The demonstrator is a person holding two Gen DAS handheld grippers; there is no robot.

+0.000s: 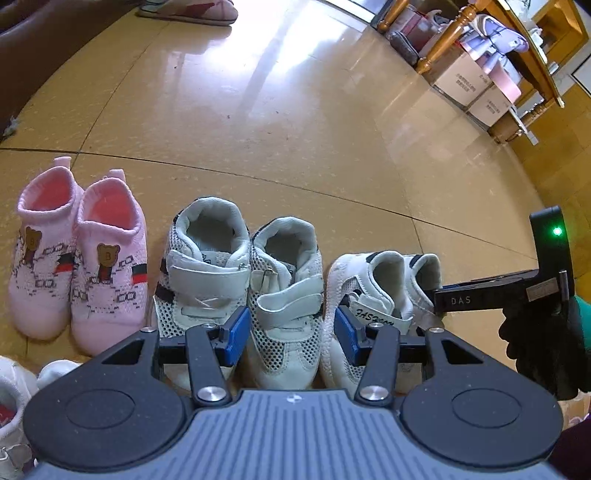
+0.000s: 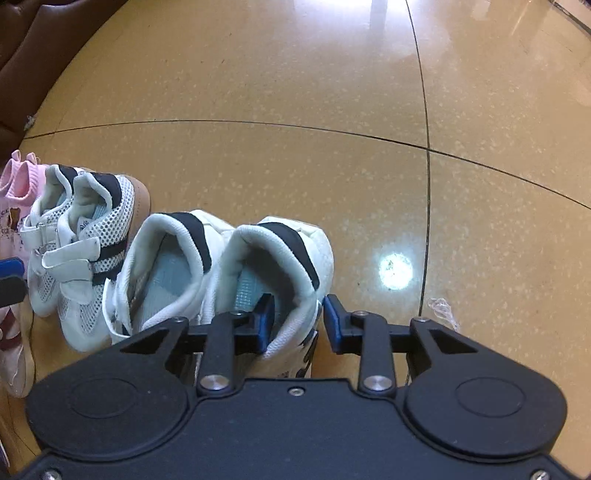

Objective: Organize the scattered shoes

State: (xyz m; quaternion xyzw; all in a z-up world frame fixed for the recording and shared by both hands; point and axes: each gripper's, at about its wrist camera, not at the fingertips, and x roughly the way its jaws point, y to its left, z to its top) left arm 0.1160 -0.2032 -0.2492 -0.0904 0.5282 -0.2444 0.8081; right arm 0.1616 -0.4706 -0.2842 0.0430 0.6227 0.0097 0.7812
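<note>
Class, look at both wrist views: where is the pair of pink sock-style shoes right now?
The pink shoes stand side by side on the floor at the left end of the row in the left wrist view, beside the mesh strap shoes; the right wrist view shows them at its far left edge.

Three shoe pairs (image 1: 240, 280) side by side — on floor (image 1: 295, 129).

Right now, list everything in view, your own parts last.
pink shoes: two, pink knit with bear patches, left end of the row.
mesh shoes: two, white and grey with straps, middle of the row.
white shoes: two, white with dark heel bands, right end of the row.
slipper: one, pink, far across the floor.
boxes: several, white, under a wooden table at far right.
left gripper: fingers blue, apart, above the mesh shoes.
right gripper: fingers straddling one white shoe's collar.
</note>
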